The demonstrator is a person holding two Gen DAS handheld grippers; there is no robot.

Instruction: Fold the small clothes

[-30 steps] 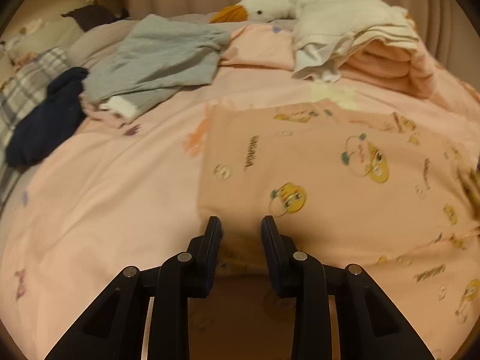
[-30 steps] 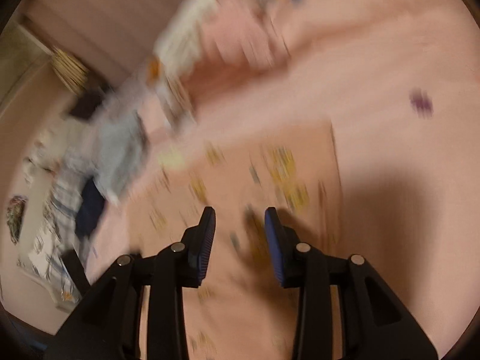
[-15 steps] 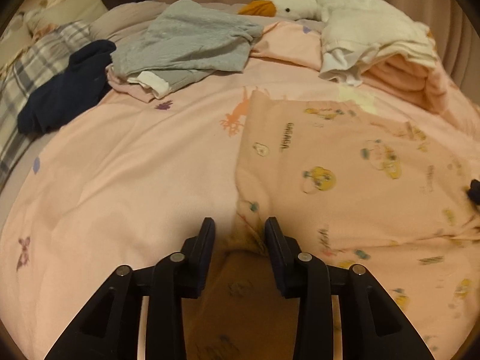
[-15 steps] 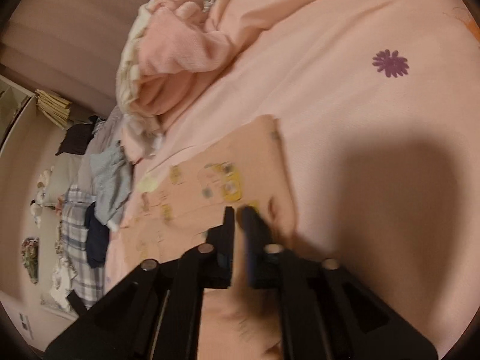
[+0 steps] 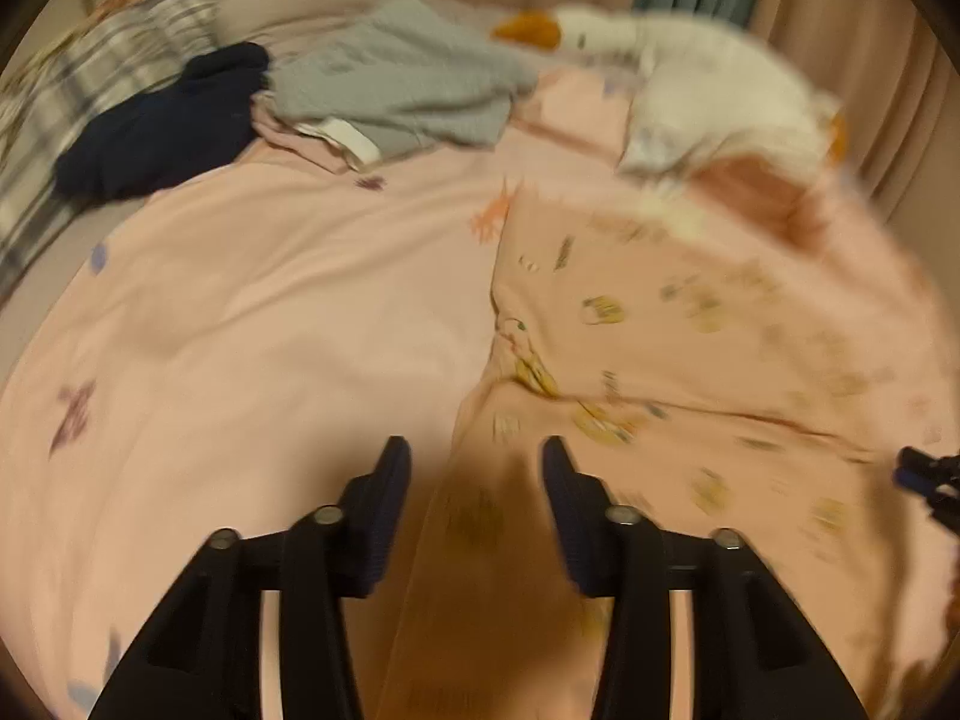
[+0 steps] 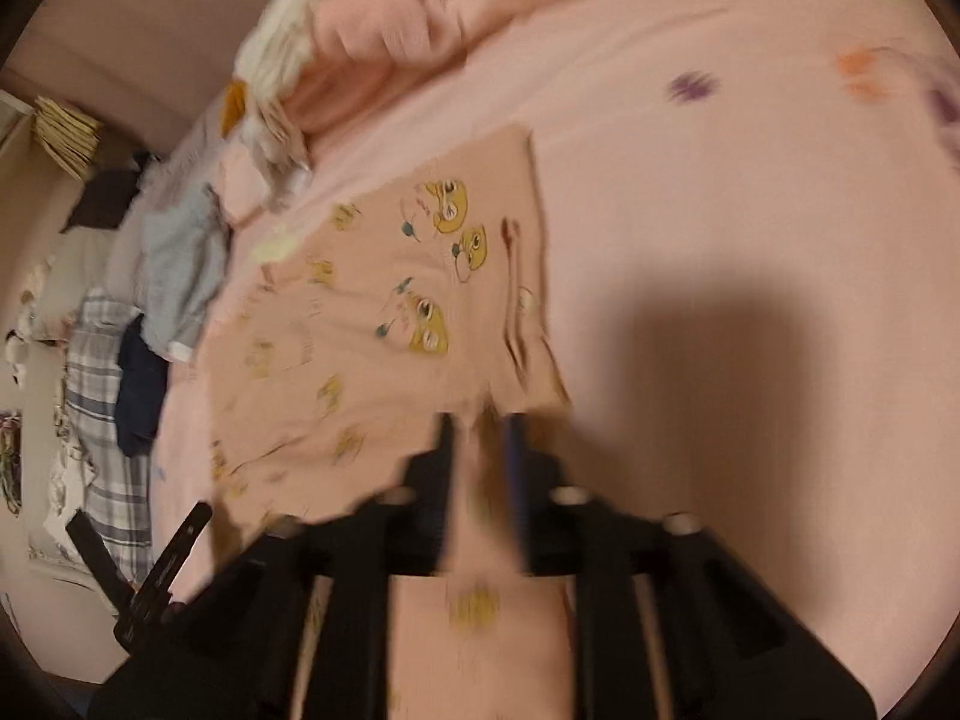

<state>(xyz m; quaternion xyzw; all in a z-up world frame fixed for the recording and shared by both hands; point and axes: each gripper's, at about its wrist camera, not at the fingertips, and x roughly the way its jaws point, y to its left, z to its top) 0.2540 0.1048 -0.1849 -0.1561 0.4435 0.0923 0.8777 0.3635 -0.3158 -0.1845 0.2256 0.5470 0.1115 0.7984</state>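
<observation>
Left wrist view: the left gripper [image 5: 477, 468], its jaws just opening, stands released over the near folded edge of the peach cotton garment printed with yellow cartoon birds [image 5: 690, 324]. That garment stretches away rightward across the pink bedsheet [image 5: 270, 312]. The right gripper [image 6: 480, 426] pinches the garment's other near corner, so it seems better placed to carry the fold.

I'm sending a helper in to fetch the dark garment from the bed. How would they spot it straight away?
Go to the far end of the pink bedspread, where loose clothes lie. The navy garment is bunched between the plaid bedding and the grey garment. It is the only dark, unpatterned piece there.
</observation>
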